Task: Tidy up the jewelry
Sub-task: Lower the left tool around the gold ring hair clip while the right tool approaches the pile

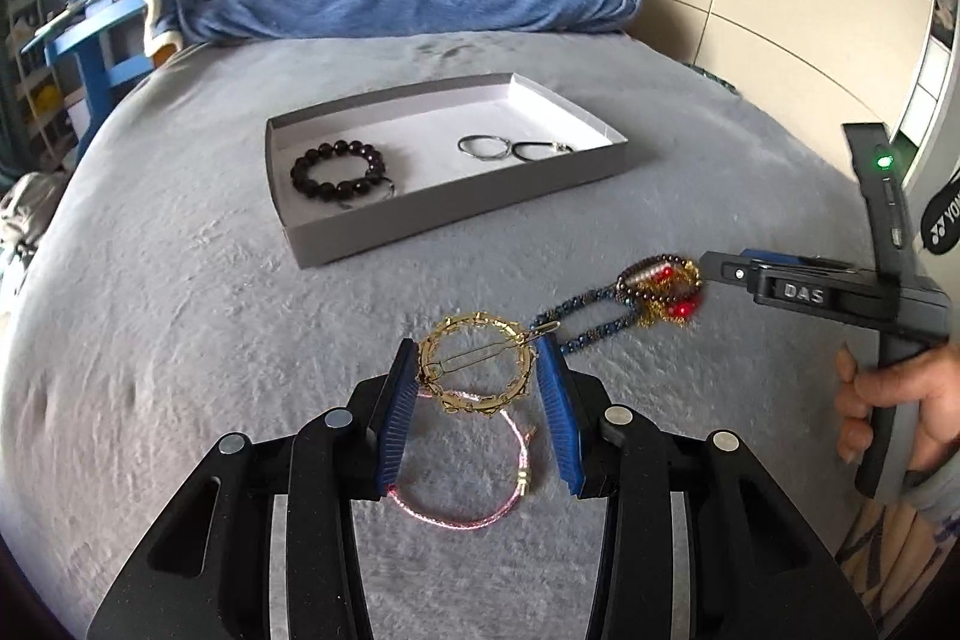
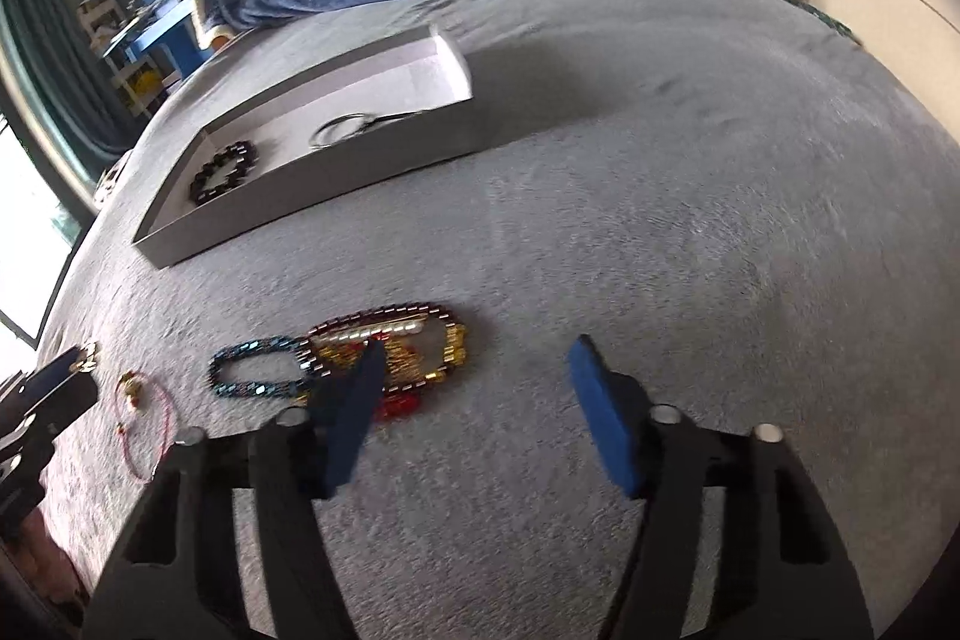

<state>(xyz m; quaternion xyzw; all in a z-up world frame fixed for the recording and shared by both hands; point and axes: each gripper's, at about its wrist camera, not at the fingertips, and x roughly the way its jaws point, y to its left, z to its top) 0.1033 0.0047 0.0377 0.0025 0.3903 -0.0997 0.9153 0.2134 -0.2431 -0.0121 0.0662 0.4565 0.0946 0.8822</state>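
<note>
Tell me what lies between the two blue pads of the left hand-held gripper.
In the left wrist view, a round gold chain-edged hair clip sits between the pads of the left hand-held gripper, above a thin pink cord bracelet.

Right gripper (image 2: pixel 474 358), blue pads spread wide, above grey plush bedspread (image 2: pixel 660 220). Left pad just over tangled gold, red and dark beaded jewelry pile (image 2: pixel 414 346). Beside it, blue beaded bracelet (image 2: pixel 255 367); further left, thin pink cord bracelet (image 2: pixel 147 427). Behind, shallow grey cardboard tray (image 2: pixel 312 187) holding black beaded bracelet (image 2: pixel 223 172) and silver rings (image 2: pixel 339 129).
</note>
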